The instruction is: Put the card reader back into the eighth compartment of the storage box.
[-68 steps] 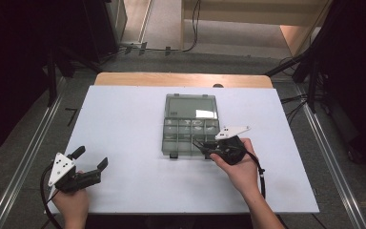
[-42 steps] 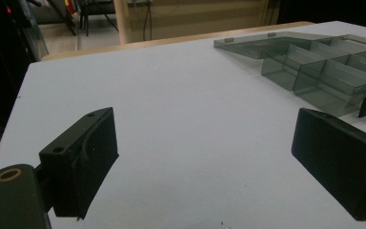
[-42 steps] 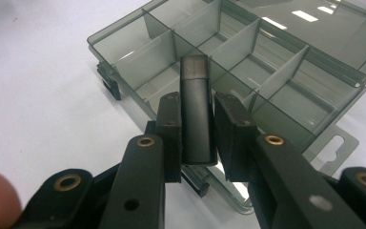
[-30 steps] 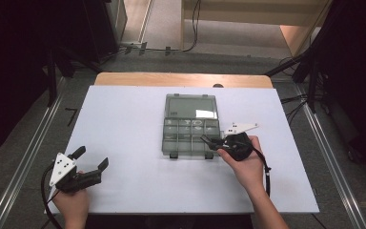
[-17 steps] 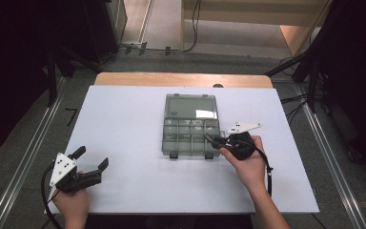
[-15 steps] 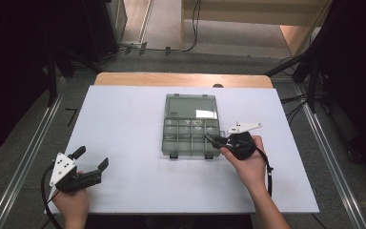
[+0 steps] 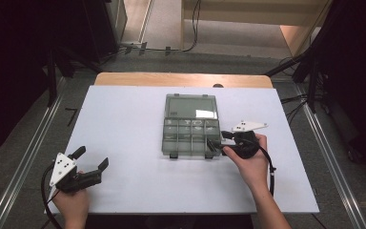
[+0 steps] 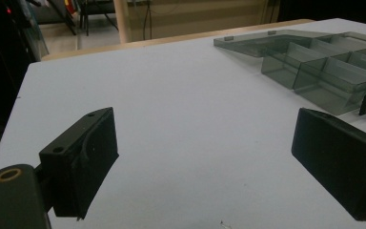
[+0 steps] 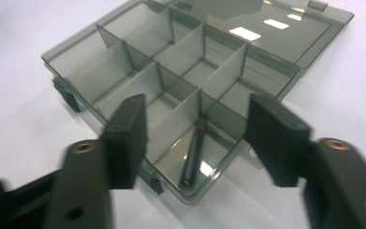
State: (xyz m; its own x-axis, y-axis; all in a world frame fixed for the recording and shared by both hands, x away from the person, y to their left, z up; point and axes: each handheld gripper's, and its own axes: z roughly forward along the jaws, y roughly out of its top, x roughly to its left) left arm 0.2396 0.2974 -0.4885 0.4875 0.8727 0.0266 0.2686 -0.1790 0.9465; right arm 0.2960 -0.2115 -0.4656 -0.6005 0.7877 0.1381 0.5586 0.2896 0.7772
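A smoky clear compartment box (image 7: 170, 138) lies open mid-table, its lid (image 7: 190, 106) folded flat behind it. My right gripper (image 7: 219, 140) hovers at the box's near right corner. Its jaws have just been opening and now stand apart. In the right gripper view a thin dark rod (image 9: 193, 155) lies on the floor of the nearest compartment of the box (image 9: 124, 52), below the gap of the gripper (image 9: 198, 119), touched by neither pad. My left gripper (image 7: 93, 156) rests open at the front left, with bare table between its pads (image 8: 83, 162).
The white tabletop (image 7: 124, 114) spreads around the box, with a wooden strip (image 7: 181, 78) along its far edge. In the left gripper view the box (image 8: 324, 71) lies at the upper right. Metal rails and cables run on the floor on both sides.
My right gripper has edged right along the box's front corner since the earliest frame, and its jaws now stand apart. The left gripper has kept still.
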